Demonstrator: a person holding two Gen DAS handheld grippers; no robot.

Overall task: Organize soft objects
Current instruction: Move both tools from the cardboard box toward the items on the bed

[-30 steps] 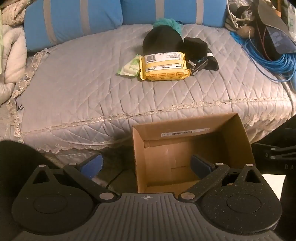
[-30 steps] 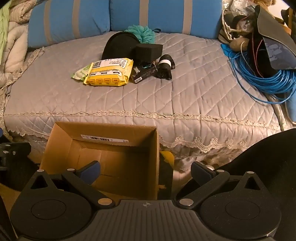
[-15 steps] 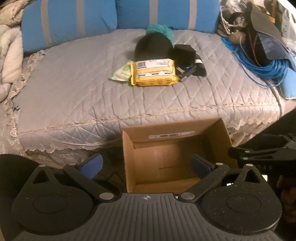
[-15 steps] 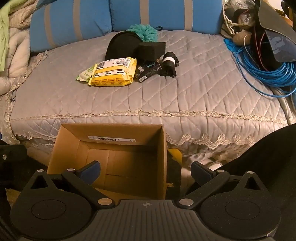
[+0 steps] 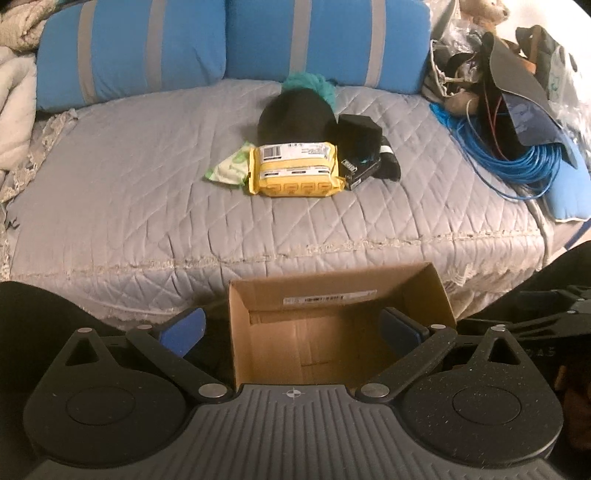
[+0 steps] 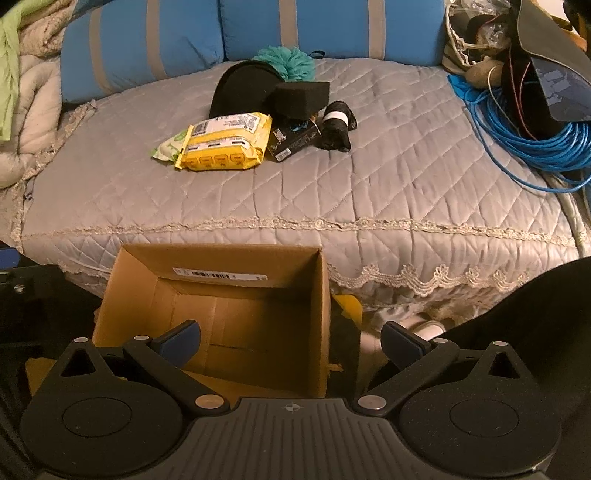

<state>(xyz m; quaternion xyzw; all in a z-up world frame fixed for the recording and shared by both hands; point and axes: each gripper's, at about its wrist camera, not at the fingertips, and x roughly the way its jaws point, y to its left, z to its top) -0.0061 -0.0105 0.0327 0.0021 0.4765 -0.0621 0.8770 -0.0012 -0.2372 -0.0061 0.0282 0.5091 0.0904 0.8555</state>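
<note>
Soft pile: yellow plastic wipes pack (image 5: 293, 169), black rounded cloth (image 5: 293, 116), teal puff (image 6: 290, 62) and black foam block (image 6: 301, 96) clustered on the grey quilted bed (image 5: 147, 192), upper centre of both frames.
Box: open brown cardboard box (image 5: 332, 325) below the bed edge, white barcode label inside, text unreadable.
Left gripper (image 5: 293, 328): jaws spread wide, holding nothing, over the box.
Right gripper (image 6: 290, 338): jaws released, empty.
Right view only: scalloped lace trim (image 6: 436, 277).
Left view only: tan plush toy (image 5: 480, 11), top right.
</note>
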